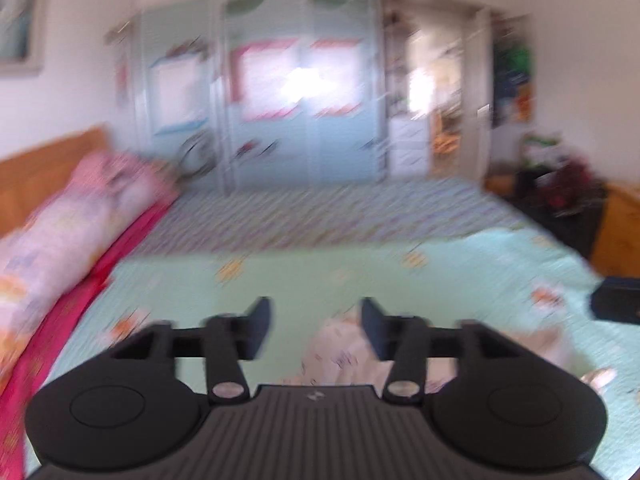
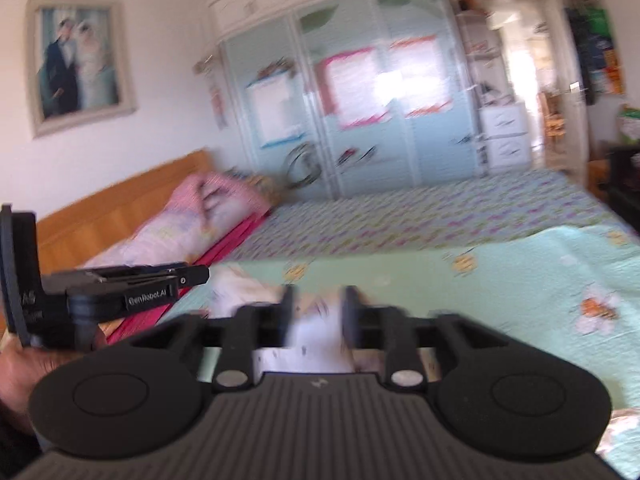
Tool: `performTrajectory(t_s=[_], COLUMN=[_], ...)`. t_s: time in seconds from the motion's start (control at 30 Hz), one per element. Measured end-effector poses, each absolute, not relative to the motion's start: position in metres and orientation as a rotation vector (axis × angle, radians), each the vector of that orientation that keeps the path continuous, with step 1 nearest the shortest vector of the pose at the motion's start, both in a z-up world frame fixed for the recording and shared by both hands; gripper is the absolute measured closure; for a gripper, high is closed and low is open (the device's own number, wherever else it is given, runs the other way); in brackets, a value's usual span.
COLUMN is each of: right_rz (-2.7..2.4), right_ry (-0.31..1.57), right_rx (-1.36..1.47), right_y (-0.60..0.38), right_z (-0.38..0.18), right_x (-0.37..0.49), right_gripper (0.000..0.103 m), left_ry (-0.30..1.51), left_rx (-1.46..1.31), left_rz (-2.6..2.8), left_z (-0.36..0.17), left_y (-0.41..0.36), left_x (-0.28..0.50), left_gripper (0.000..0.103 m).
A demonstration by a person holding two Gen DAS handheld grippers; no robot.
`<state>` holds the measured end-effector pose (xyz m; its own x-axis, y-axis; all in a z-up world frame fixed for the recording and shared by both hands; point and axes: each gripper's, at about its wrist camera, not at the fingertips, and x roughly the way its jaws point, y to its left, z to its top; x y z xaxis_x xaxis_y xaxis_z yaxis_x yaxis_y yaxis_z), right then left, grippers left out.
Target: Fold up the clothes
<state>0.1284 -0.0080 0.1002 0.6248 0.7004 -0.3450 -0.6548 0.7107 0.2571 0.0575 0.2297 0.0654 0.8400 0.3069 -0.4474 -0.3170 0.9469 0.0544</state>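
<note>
Nearest, both the left hand-held gripper (image 1: 316,320) and right hand-held gripper (image 2: 316,308) are seen parted with nothing held, above a pale printed garment (image 2: 308,336) lying crumpled on the green quilt (image 1: 360,276) of the bed; it is judged light, limp, best taken at an edge.

**Bright daylight, heavy motion blur**

Both wrist views are bright and washed out. A white glare burns on the wardrobe doors (image 1: 304,84), and the open doorway (image 2: 524,76) beside them is overexposed. Motion blur smears nearly everything: the bedspread (image 1: 320,272) pattern streaks diagonally, the left view worst. Shadows are soft and faint. Fisheye distortion bends the walls, and dark vignetting clips the upper corners.
</note>
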Motion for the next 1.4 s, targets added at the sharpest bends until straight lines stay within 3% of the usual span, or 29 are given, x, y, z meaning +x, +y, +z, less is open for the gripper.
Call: performTrajectory(t_s=[0.23,0.43,0.7,0.87,1.2,1.27,1.3,1.33,1.4], right_rz=[0.785,0.678,0.611,0.590,0.591,0.584,0.581,0.579,0.576], right_ry=[0.562,0.752,0.841,0.918,0.974,0.979,0.981,0.982,0.986], right_rx=[0.129,0.182,0.122,0.116,0.063,0.061,0.061,0.061,0.061], right_y=[0.029,0.016,-0.012,-0.001,0.012,0.011,0.010,0.009,0.008], right_z=[0.017,-0.072,-0.135,-0.166,-0.185,-0.186,-0.186,-0.187,-0.187], right_x=[0.090,0.075,0.041,0.040,0.034,0.034,0.034,0.034,0.034], right_gripper=[0.044,0.044,0.044,0.044,0.043,0.043,0.043,0.043,0.043], left_ry=[0.665,0.778,0.977,0.973,0.944,0.929,0.927,0.924,0.915], left_rx=[-0.167,-0.186,-0.175,-0.133,-0.131,-0.118,-0.125,-0.133,-0.147], left_rz=[0.479,0.398,0.393,0.437,0.476,0.475,0.469,0.464,0.451], left_z=[-0.045,-0.114,-0.208,-0.222,-0.220,-0.220,-0.220,-0.219,-0.217], left_y=[0.305,0.269,0.230,0.226,0.235,0.235,0.236,0.237,0.238], left_x=[-0.026,-0.038,-0.025,-0.027,-0.006,-0.004,-0.005,-0.005,-0.007], left_gripper=[0.045,0.045,0.045,0.030,0.030,0.051,0.078,0.088,0.093])
